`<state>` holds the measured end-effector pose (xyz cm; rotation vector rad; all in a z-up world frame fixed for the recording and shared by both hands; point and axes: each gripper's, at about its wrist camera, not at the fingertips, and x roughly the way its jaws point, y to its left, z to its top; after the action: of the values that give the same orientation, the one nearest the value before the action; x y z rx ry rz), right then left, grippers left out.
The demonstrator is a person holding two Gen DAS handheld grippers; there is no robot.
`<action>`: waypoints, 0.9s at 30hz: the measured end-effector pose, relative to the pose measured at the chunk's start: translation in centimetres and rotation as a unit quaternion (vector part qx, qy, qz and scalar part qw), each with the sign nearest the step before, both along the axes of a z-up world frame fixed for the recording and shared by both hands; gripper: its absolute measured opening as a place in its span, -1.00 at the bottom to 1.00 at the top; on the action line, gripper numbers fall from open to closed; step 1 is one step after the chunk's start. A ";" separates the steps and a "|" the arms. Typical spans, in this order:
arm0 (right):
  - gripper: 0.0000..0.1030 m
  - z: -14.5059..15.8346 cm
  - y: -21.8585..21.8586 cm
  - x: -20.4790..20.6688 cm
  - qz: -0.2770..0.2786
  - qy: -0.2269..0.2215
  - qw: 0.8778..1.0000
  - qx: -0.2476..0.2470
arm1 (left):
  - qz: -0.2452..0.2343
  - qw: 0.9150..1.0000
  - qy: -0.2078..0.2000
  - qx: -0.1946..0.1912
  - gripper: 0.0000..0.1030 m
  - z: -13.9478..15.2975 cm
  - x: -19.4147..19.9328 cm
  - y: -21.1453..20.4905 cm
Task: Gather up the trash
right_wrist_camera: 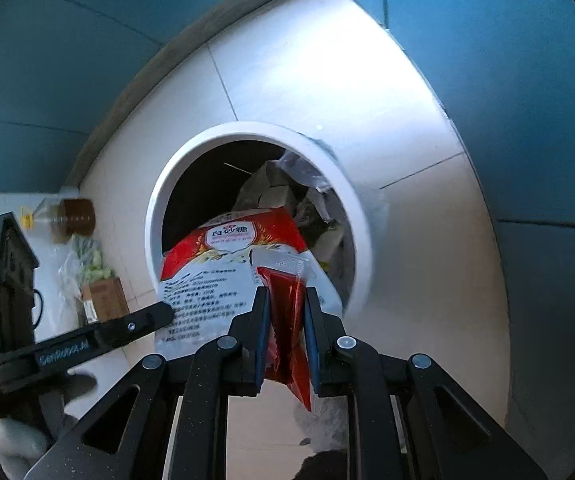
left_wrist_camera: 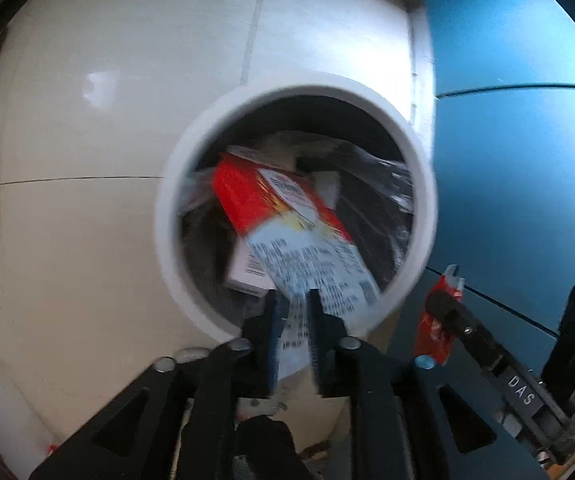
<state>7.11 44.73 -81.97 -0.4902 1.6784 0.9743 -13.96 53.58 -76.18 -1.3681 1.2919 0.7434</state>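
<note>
A white round trash bin [left_wrist_camera: 175, 208] stands on the pale tiled floor, part full of crumpled wrappers; it also shows in the right wrist view [right_wrist_camera: 155, 216]. My left gripper [left_wrist_camera: 294, 300] is shut on the end of a red and white sugar bag [left_wrist_camera: 287, 216], which hangs over the bin's near rim into its opening. The bag also shows in the right wrist view [right_wrist_camera: 215, 280]. My right gripper [right_wrist_camera: 285, 300] is shut on a small red sachet [right_wrist_camera: 287, 328], just short of the bin's rim. The right gripper and sachet [left_wrist_camera: 437, 320] show in the left view, right of the bin.
Blue wall panels [left_wrist_camera: 507, 140] stand close on the bin's right side. A cardboard box [right_wrist_camera: 103, 300], a plastic bag of greenish items [right_wrist_camera: 87, 264] and a bottle with brown liquid [right_wrist_camera: 67, 216] lie on the floor left of the bin.
</note>
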 end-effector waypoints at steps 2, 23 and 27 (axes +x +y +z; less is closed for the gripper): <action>-0.27 -0.3 0.8 -0.3 0.012 -0.002 1.000 -0.012 | 0.007 1.000 0.009 0.015 0.48 0.4 -0.7 0.3; 1.00 8.9 -2.5 -2.0 0.105 -0.189 0.976 -0.008 | -0.044 0.970 0.121 0.208 0.97 9.9 -1.9 -3.8; 1.00 16.0 -4.4 -2.6 0.096 -0.205 0.974 0.019 | -0.037 0.967 0.110 0.228 0.97 16.8 -2.2 -6.1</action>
<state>4.55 40.34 -66.00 -0.7820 1.2558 0.9637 -16.16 47.51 -59.43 -0.8810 1.2355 1.0872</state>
